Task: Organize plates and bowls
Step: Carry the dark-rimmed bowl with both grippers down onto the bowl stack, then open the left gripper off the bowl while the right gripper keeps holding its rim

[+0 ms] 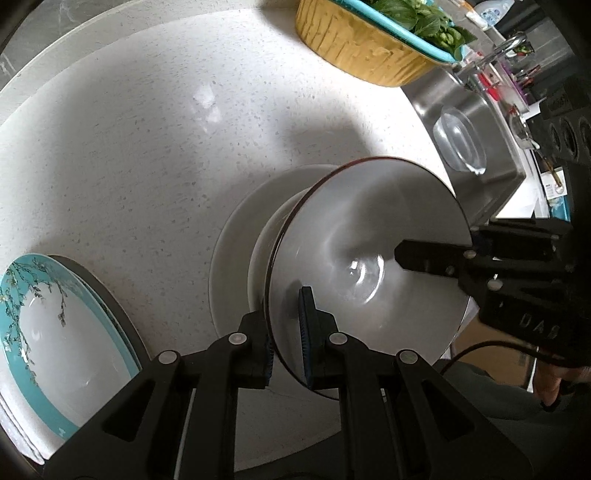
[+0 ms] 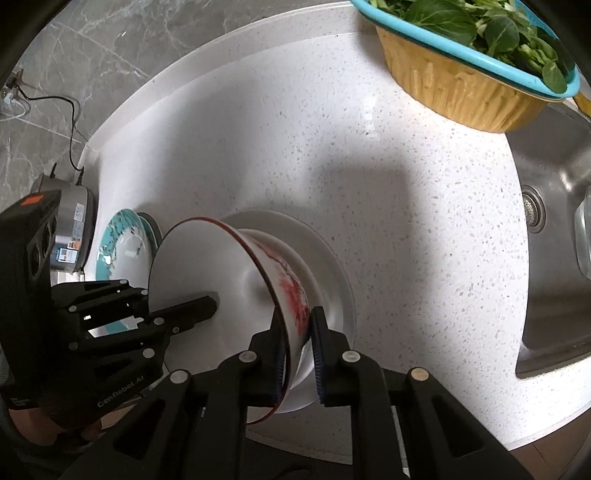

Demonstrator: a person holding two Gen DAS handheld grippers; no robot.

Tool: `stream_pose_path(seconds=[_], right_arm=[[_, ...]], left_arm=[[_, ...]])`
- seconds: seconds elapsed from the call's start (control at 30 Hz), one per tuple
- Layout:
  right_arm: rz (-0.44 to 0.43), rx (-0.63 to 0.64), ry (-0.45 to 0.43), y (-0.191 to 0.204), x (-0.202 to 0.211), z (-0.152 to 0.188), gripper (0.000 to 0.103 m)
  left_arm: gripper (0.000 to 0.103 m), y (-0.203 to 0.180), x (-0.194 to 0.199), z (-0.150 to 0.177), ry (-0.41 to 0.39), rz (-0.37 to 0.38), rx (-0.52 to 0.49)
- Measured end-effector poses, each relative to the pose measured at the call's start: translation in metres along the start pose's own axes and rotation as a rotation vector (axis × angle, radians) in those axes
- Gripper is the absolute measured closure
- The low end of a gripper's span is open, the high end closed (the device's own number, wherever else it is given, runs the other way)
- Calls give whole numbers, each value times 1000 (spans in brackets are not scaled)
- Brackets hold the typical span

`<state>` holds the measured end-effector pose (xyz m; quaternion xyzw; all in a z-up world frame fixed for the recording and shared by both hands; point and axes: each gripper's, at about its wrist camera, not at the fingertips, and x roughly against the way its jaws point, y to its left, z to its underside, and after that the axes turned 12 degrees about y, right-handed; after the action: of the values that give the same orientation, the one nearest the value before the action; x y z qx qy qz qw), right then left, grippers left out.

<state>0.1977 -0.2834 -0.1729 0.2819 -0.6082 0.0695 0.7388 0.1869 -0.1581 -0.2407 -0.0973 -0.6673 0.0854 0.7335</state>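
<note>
A white bowl (image 1: 354, 236) with a dark red rim and a red pattern on its outside (image 2: 295, 291) is tilted over a white plate (image 1: 229, 254) on the counter. Both grippers hold it by opposite sides of the rim. My left gripper (image 1: 286, 339) is shut on the near rim, one pad inside the bowl and one outside. My right gripper (image 2: 298, 362) is shut on the rim the same way. Each one also shows in the other's view, the right gripper (image 1: 406, 258) and the left gripper (image 2: 207, 308). I cannot tell whether the bowl's foot touches the plate (image 2: 332, 266).
A teal floral plate (image 1: 55, 332) tops a small stack at the left (image 2: 122, 247). A yellow basin (image 1: 362, 48) with a teal colander of greens (image 2: 480, 26) stands at the back. A steel sink (image 1: 476, 147) holding a glass dish is on the right. A cooker (image 2: 74, 229) stands far left.
</note>
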Motion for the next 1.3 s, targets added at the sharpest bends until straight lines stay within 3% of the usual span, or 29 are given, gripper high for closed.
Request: stream_pose_path(seconds=[0.33,0.5,0.6,0.67,0.93,1.0,1.1,1.3], right_arm=[[114,44,-22,15,-5,2,90],[118,41,-22,17,-8,2,90],[115,41,-19,16,-7,2,90],[112,46,-16,16,-8,3,91],[112,43,-19,18,-11,4,93],[112,39,-20,18,-10,5,93],[112,38,-29,19,-7,5,87],[119,44,-35,17,-6,4,84]], left_arm=[[87,6,6,-4,-58,1,11],[78,3,7,-4,-86,-4,-6],[67,3,9,-3,-101,18,-14],[54,3,13,-2,-118,42,-25],[53,4,18,2,-153,60,-24],[50,4,22,5,-177,68,-26],[35,10,30,7,-225,34,-9],[34,22,35,9,-249,41,30]])
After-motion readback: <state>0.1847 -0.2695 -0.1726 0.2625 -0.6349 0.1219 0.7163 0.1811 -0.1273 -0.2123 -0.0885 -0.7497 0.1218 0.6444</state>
